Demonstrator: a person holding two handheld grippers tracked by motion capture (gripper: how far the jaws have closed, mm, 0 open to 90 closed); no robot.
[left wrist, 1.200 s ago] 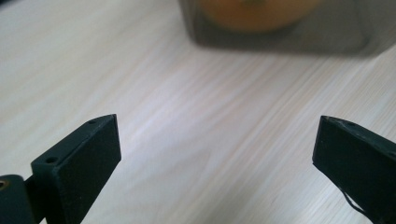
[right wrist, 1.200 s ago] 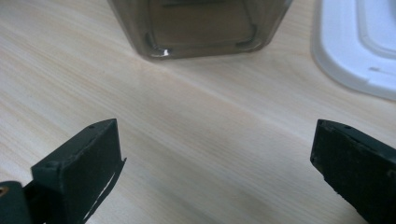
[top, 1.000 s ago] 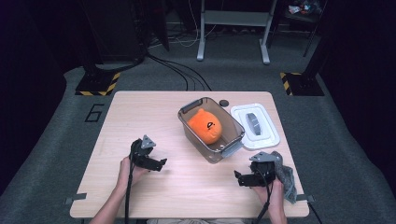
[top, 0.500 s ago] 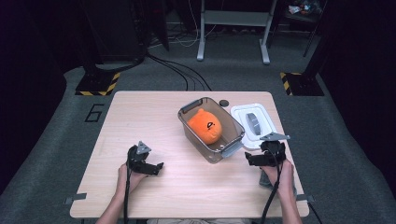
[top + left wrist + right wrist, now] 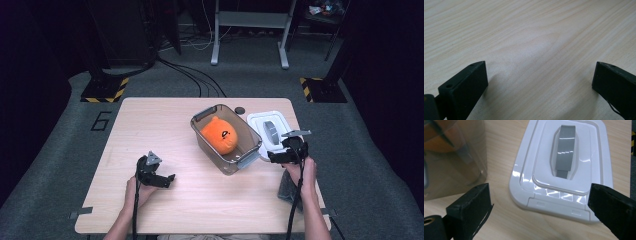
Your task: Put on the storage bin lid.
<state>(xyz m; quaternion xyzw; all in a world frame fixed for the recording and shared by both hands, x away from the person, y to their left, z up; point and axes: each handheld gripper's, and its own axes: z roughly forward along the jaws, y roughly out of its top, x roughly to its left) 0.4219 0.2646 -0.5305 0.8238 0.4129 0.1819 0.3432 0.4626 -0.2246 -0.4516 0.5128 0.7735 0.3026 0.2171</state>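
Observation:
A clear plastic bin stands mid-table with an orange plush toy inside it. Its white lid with a grey handle lies flat just right of the bin. My right gripper hovers open at the lid's near edge, its jaws spread wider than the lid and the bin wall to their left. My left gripper rests open low over bare wood at the front left, nothing between its jaws.
A grey cloth lies under the right forearm near the table's right front. A small dark round object sits behind the bin. The table edge runs close in front of both hands.
My right gripper has moved away from the grey cloth, forward to the near edge of the white lid. My left gripper has drifted slightly toward the front.

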